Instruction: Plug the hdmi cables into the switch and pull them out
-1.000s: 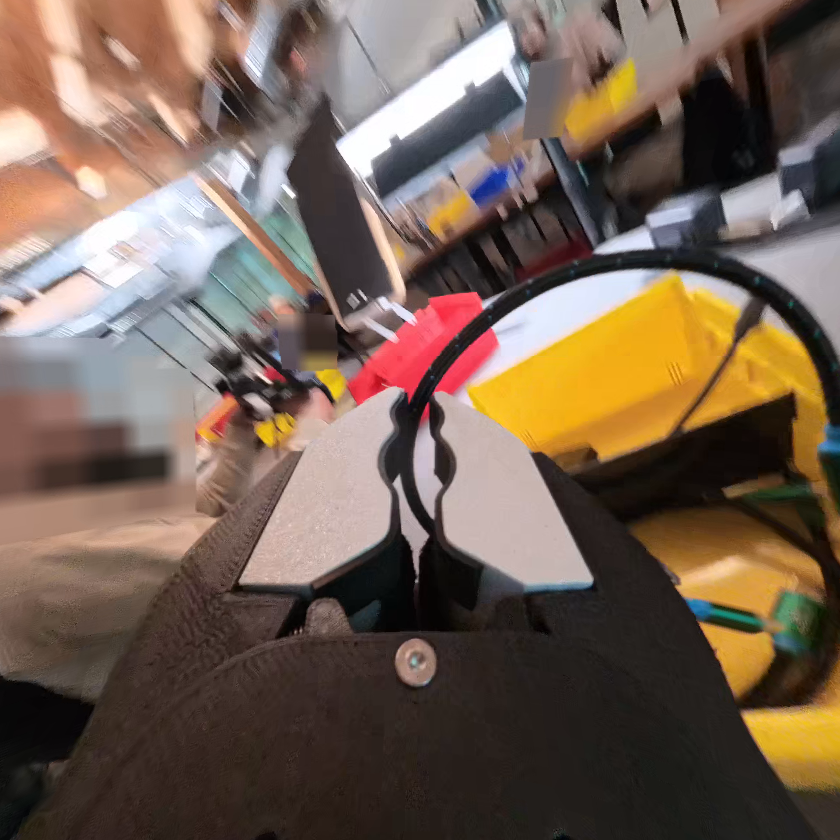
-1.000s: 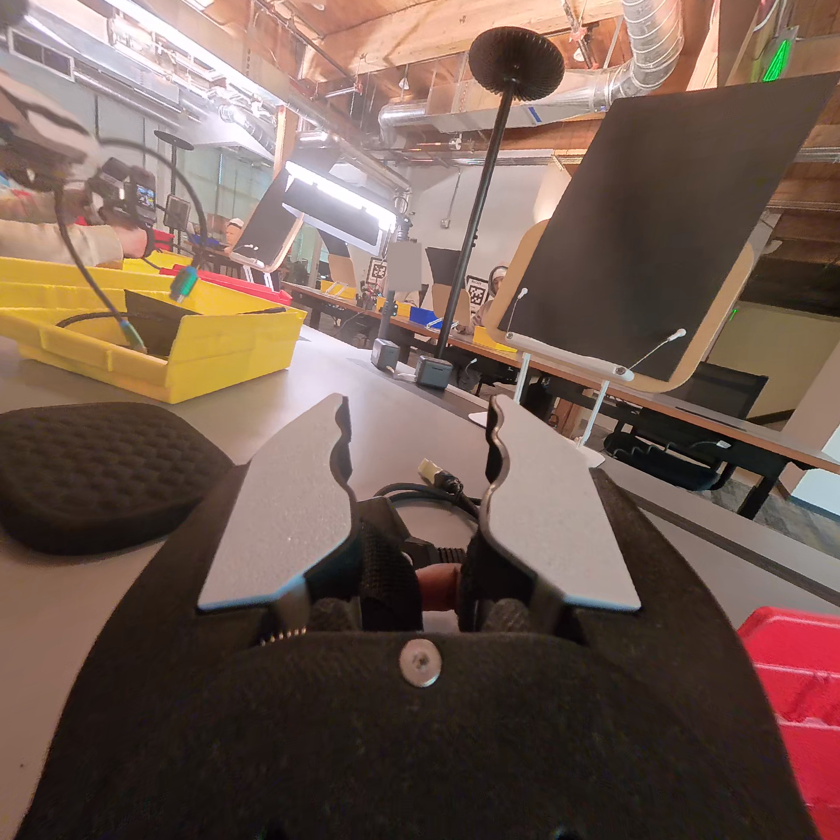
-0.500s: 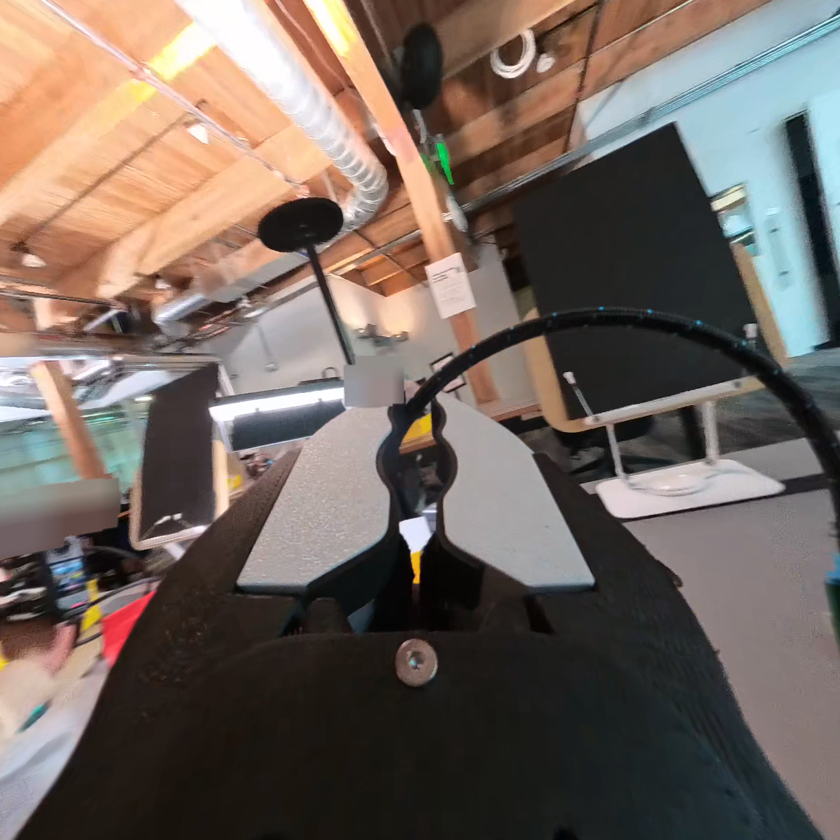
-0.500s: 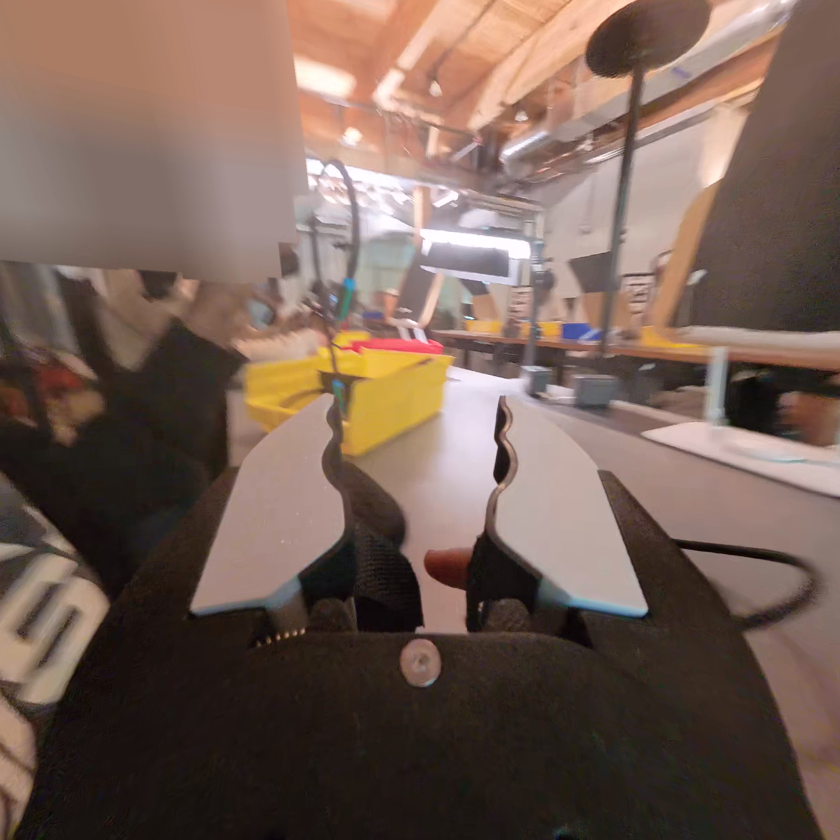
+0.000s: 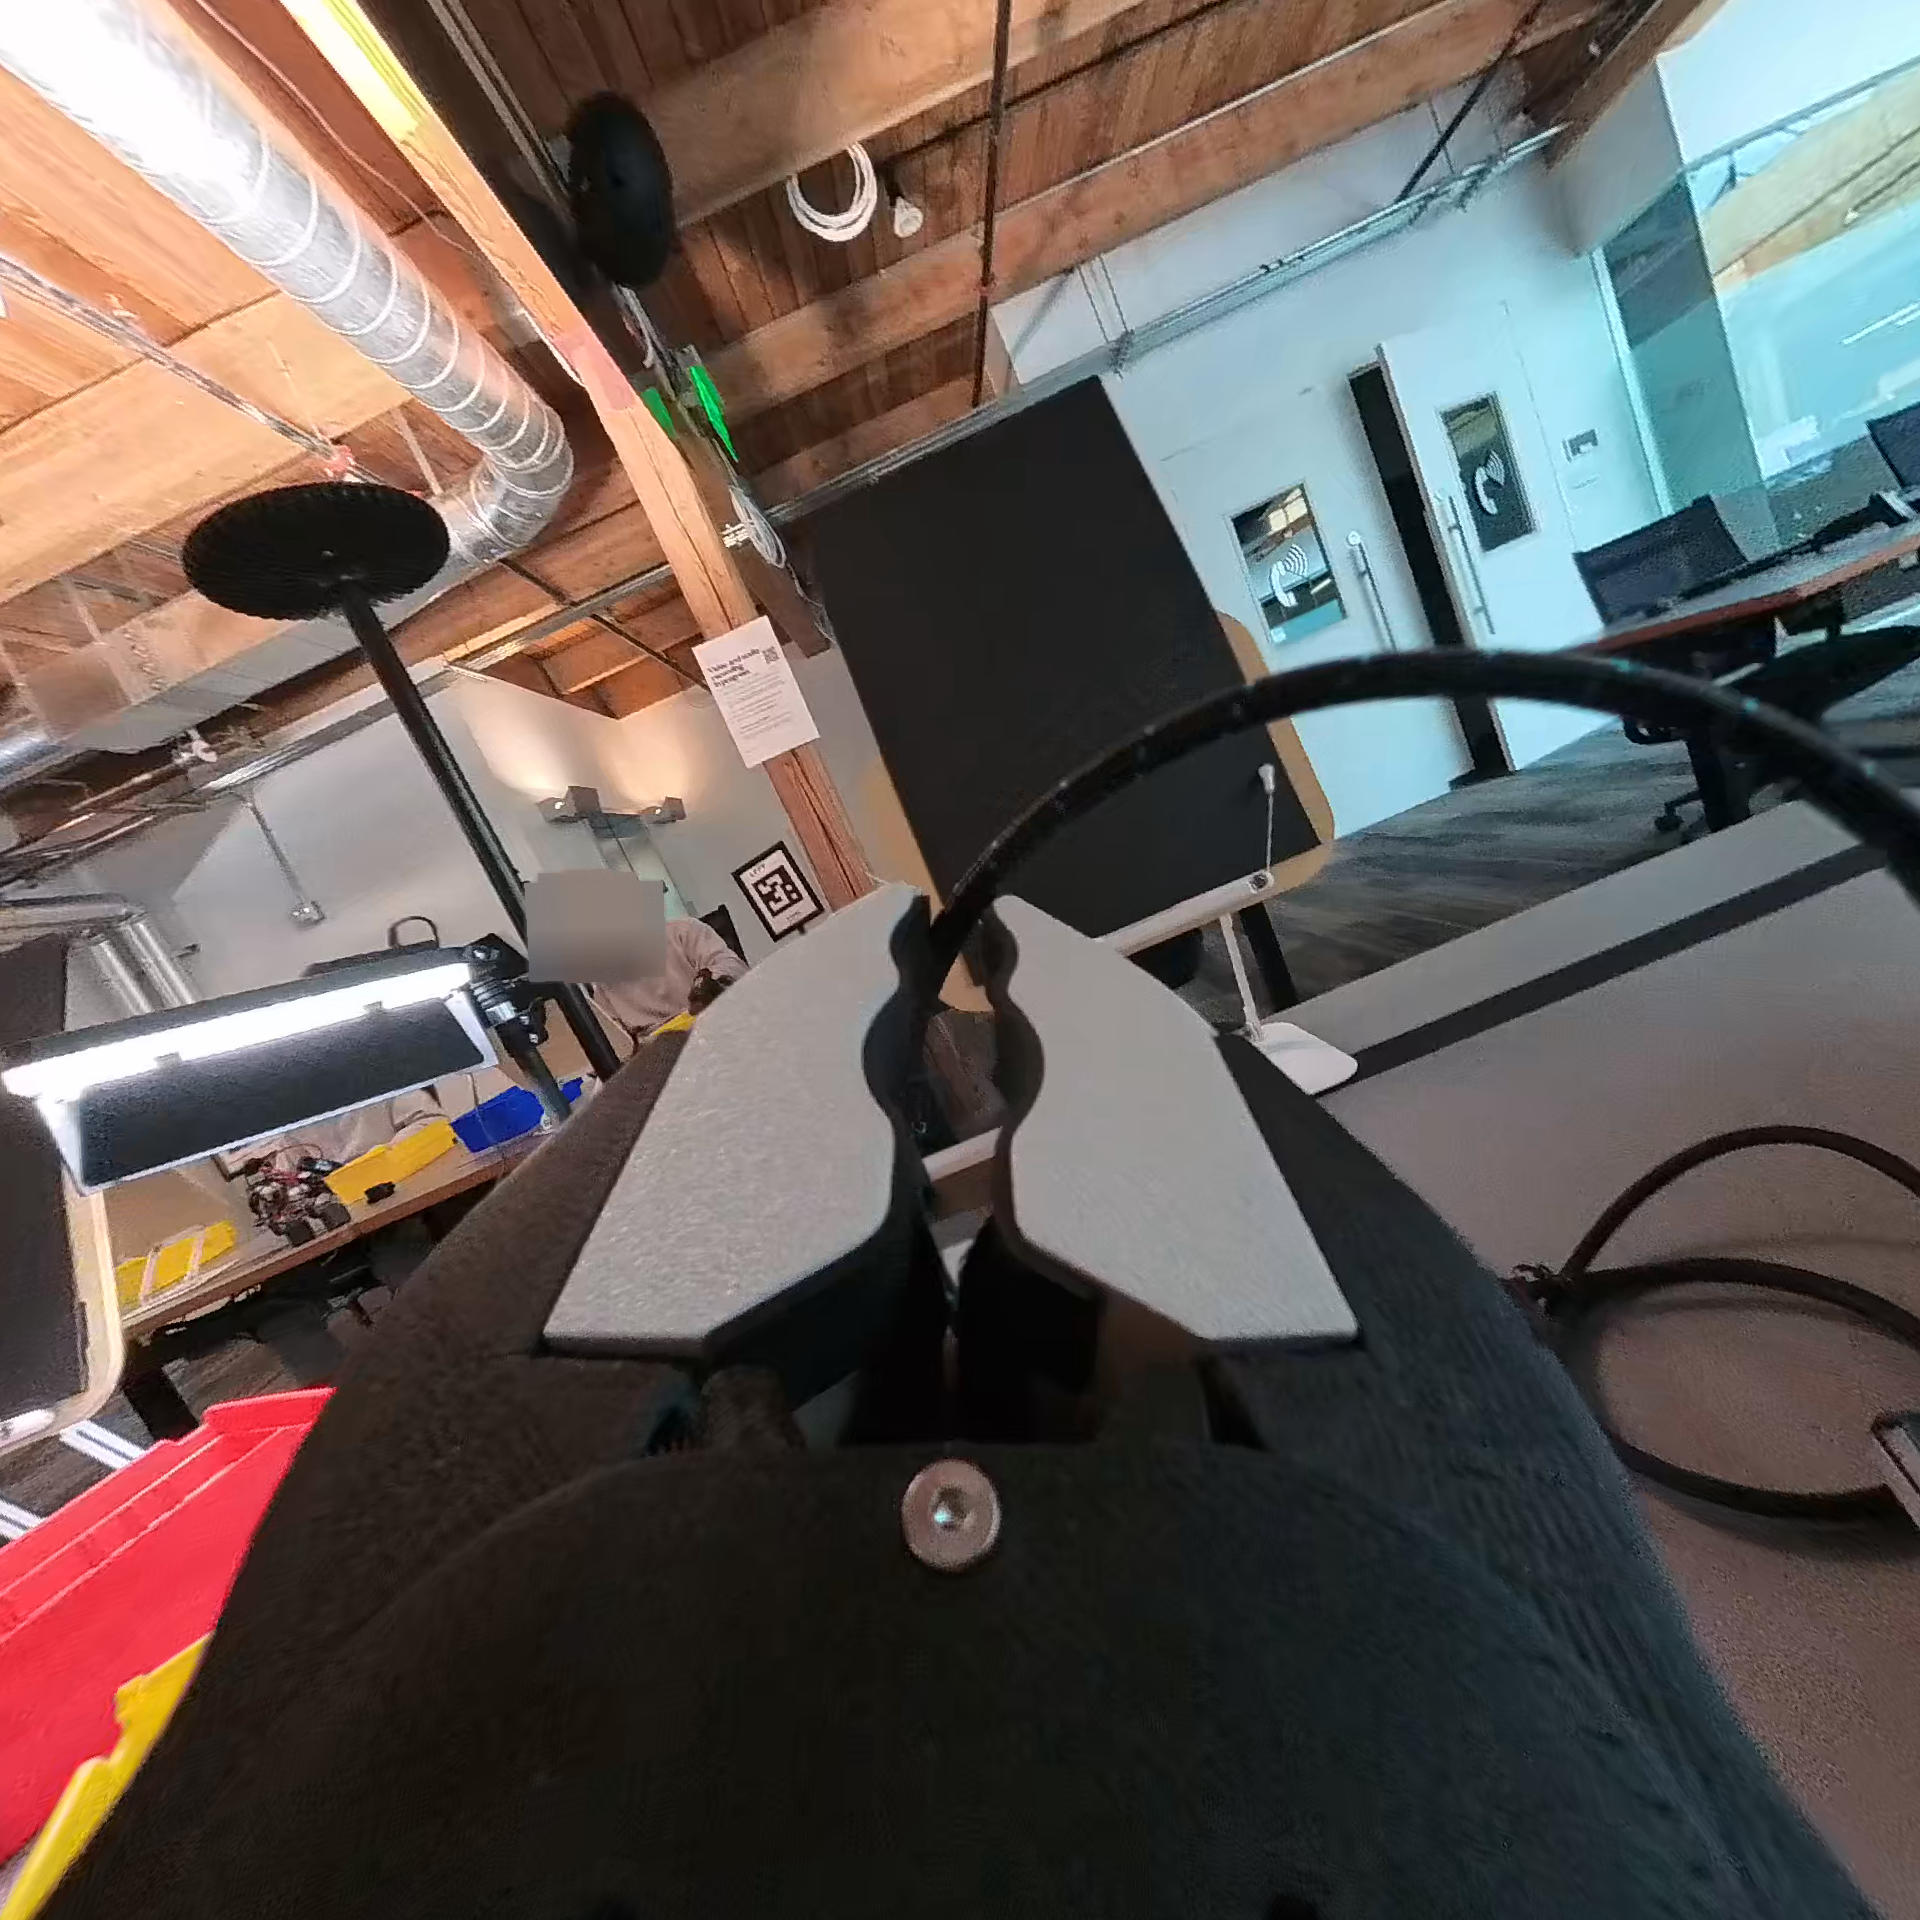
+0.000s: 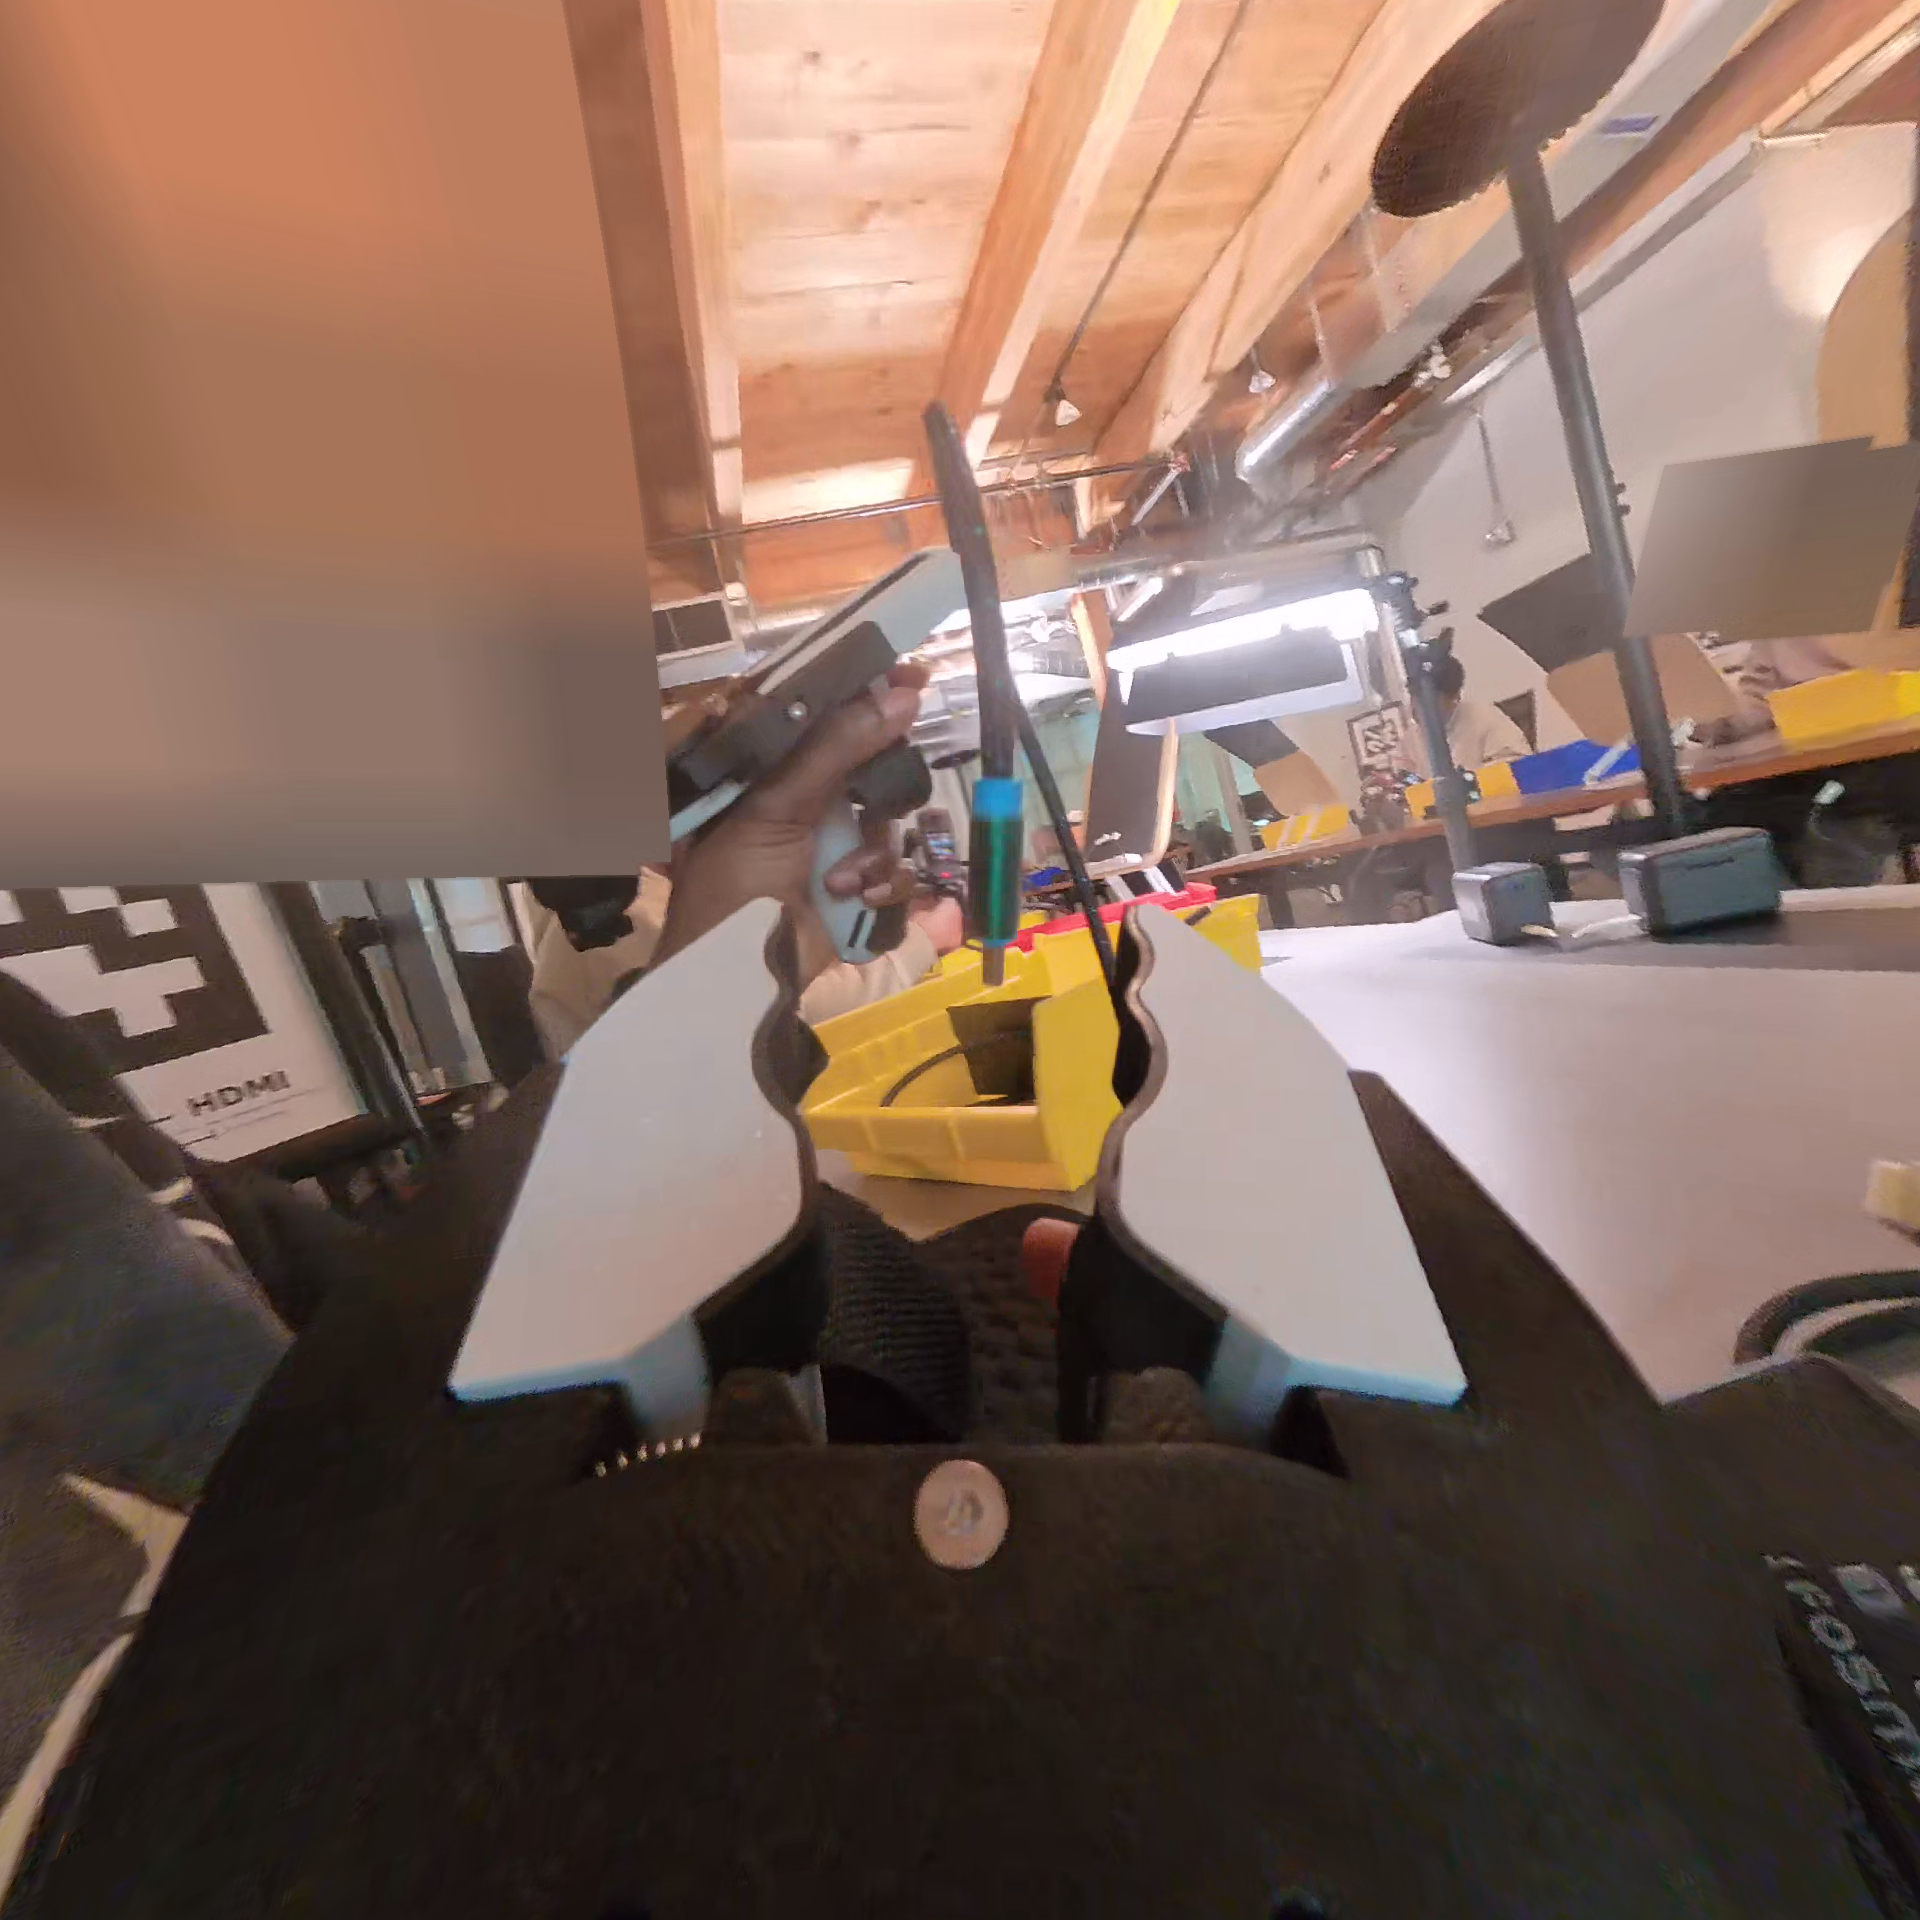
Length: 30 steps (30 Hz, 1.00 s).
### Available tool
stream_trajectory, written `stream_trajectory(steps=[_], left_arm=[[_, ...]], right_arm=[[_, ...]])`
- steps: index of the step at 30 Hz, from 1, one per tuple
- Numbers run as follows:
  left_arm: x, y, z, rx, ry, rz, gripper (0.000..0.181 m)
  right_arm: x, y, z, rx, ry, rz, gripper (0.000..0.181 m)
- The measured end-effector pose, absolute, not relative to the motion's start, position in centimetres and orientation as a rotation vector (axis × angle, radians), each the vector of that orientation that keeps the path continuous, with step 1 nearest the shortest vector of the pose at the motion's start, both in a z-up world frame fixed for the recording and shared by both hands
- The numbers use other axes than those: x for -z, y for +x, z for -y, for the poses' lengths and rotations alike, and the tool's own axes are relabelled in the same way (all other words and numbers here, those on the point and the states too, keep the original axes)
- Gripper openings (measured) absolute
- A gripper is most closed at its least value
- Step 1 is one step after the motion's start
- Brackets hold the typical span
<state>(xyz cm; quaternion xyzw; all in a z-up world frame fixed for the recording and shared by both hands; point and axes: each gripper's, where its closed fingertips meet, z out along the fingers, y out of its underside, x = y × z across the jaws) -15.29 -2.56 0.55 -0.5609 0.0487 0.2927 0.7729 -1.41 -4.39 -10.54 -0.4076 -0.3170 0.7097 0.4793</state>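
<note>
The left claw (image 5: 954, 940) is tilted upward toward the ceiling beams, and its fingers are clamped on a black braided HDMI cable (image 5: 1455, 681). From the pinch point the cable arches up and to the right, where it is cut off by the picture's edge. In the right wrist view the same claw (image 6: 831, 665) is seen raised high above the yellow bin (image 6: 966, 1101), gripped by a person's hand (image 6: 790, 810); the cable hangs down from it, and its green and blue plug (image 6: 995, 862) dangles just above the bin's rim, the metal tip pointing down.

The right claw (image 6: 951, 935) is held low over the grey tabletop (image 6: 1558, 1049), pointed at the yellow bin, with its fingers spread well apart and nothing between them.

A second dark cable (image 5: 1745, 1320) is coiled on the tabletop to the right of the left claw. A red bin (image 5: 114, 1558) is partly cut off at the lower left of the left wrist view. The switch cannot be made out with certainty in either view; a dark shape inside the yellow bin is too shadowed to be identified.
</note>
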Motion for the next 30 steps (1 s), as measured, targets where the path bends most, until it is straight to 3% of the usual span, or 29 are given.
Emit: stream_trajectory(steps=[6,11,17,19,21,30], left_arm=[[0.1,-14.5,1.8,-0.593,-1.235,-0.118,0.008],[0.1,-13.4,1.6,-0.556,-1.227,-0.177,0.008],[1.0,-13.4,1.5,-0.471,-1.311,-0.261,0.008],[1.5,-13.8,1.3,-0.46,-1.353,-0.265,0.008],[1.8,-14.0,1.2,-0.46,-1.376,-0.263,0.007],[1.8,-16.1,2.1,-0.455,-1.39,-0.268,0.006]], right_arm=[[11.2,-2.7,3.5,-1.549,-1.054,0.766,0.048],[10.3,-1.9,3.4,-1.564,-0.968,0.719,0.004],[9.9,-0.7,2.6,-1.605,-0.954,0.736,0.005],[9.6,-0.4,2.3,-1.593,-0.946,0.724,0.022],[9.3,-0.4,2.6,-1.583,-0.928,0.755,0.005],[5.5,-2.0,0.4,-1.669,-0.979,0.879,0.004]])
